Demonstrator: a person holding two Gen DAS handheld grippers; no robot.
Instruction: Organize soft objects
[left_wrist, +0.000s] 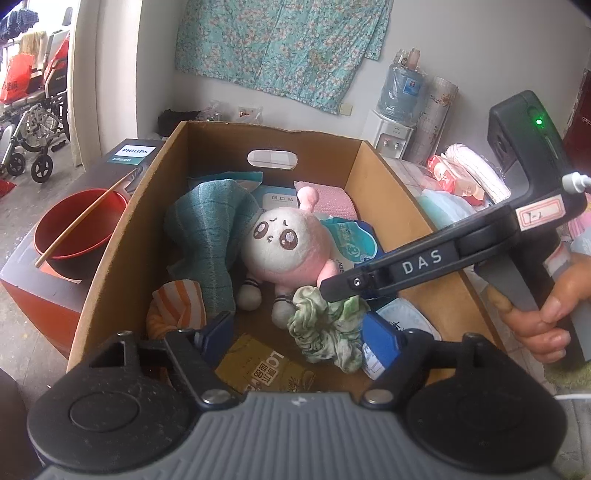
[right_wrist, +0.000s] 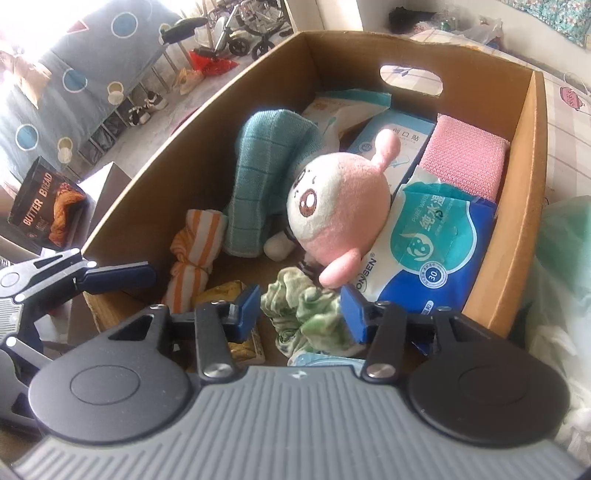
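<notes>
Inside the cardboard box (right_wrist: 207, 122), the crumpled green cloth (right_wrist: 310, 314) lies on the floor at the near end, just below the pink plush toy (right_wrist: 336, 206) and beside the blue wipes pack (right_wrist: 432, 254). The right gripper (right_wrist: 301, 314) has its jaws apart, one on each side of the cloth, pads not pressing it. The left gripper (left_wrist: 299, 332) hangs over the same near end, its jaws wide apart and empty.

The likeliest trouble is crowding: both grippers work the same corner, and in the left wrist view the right one crosses right over the cloth, so they could knock together. The loose cloth could also snag on a pad and be dragged out as the right gripper lifts.
</notes>
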